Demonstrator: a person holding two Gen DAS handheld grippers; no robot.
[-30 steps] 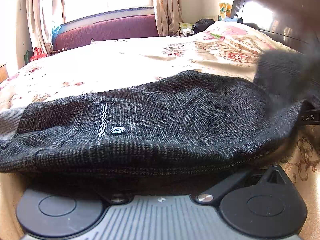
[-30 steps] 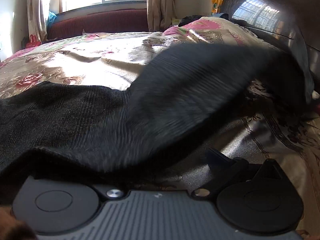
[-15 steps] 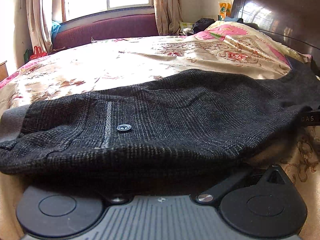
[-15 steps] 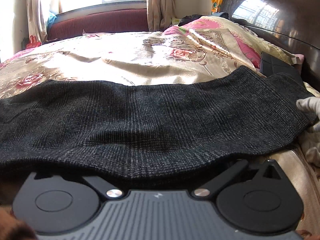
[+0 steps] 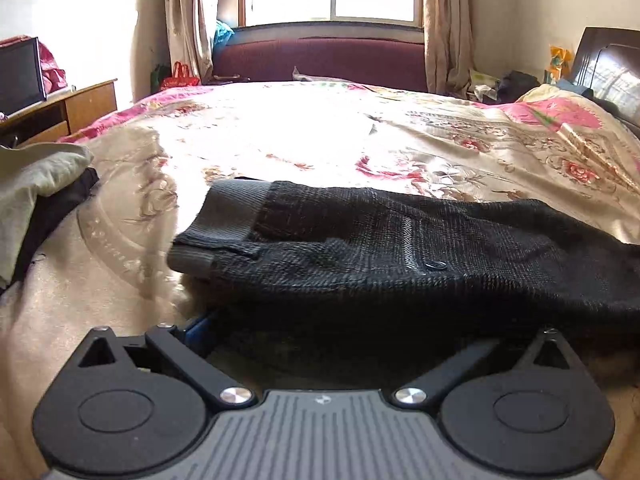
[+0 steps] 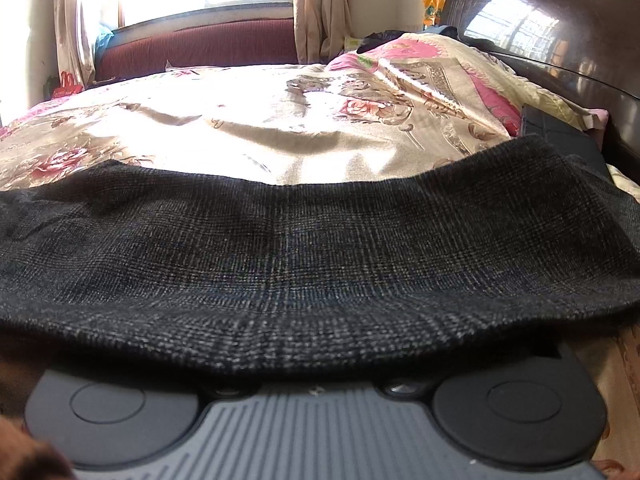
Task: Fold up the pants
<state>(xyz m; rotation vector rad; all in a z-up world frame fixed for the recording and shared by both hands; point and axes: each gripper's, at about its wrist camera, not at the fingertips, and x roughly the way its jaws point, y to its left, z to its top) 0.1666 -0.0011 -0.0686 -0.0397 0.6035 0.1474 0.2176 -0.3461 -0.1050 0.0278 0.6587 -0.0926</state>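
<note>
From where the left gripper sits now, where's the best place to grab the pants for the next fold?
Probably the grey ribbed waistband at the pants' left end. It lies as a thick, doubled edge slightly raised off the bedspread, so jaws could slide under it. Come in low from the left, along the bed, and pinch both layers together.

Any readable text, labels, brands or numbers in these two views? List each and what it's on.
No legible text in either view.
Emblem on the grey ribbed housing: a small logo mark, no letters readable.
Yellow packet by the headboard: print too blurred.
Curved embossing on the bedspread: possibly lettering, too faint to read.
Pants: no tag or label showing.
</note>
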